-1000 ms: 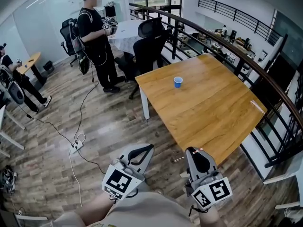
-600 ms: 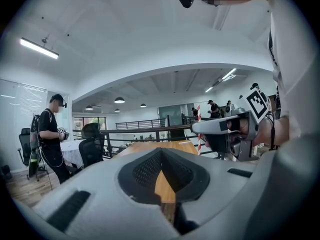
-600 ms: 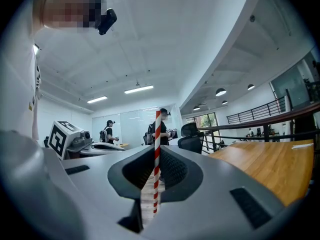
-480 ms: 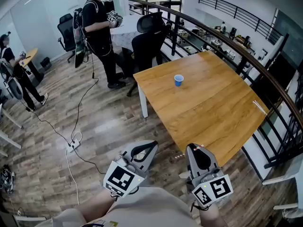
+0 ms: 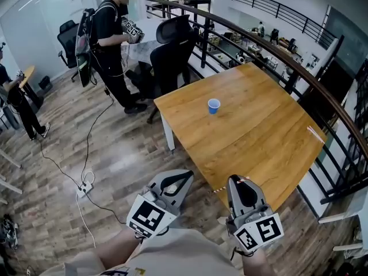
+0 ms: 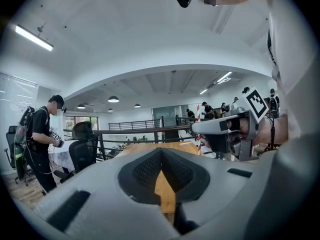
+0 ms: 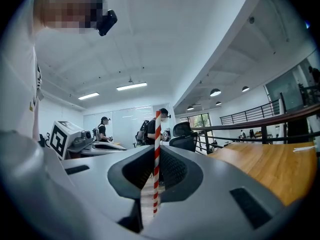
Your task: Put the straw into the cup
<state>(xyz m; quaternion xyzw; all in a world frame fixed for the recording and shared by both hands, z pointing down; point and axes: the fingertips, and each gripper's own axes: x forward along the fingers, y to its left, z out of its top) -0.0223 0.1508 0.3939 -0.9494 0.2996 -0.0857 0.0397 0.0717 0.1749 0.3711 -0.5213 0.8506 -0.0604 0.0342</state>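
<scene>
Gripping the straw [image 7: 157,159], the right gripper [image 5: 240,183] has its jaws clenched on it. You can see the red-and-white stripes pinched between the pads, the stick running crosswise through the jaws and poking out past them. The left gripper [image 5: 179,180] sits alongside, jaws pressed together with nothing between them, just a sliver of wood showing through the gap lower down. Both are carried low in front of the person, off the near corner of the wooden table [image 5: 259,142], pointing roughly level toward it.

Now the cup [image 5: 213,105]: small, blue, standing upright on its own toward the far side of the tabletop, well apart from both grippers. I can't make out anything in it from here.

So where are we? The pick-up looks done, with the straw secured. The delivery is all to come. To my eye the straw needs carrying across the table to above the cup, one end lined up with the mouth, then lowering in and letting go. A light cup like that could tip if the straw catches the rim, so the empty left gripper may be wanted to steady it.
</scene>
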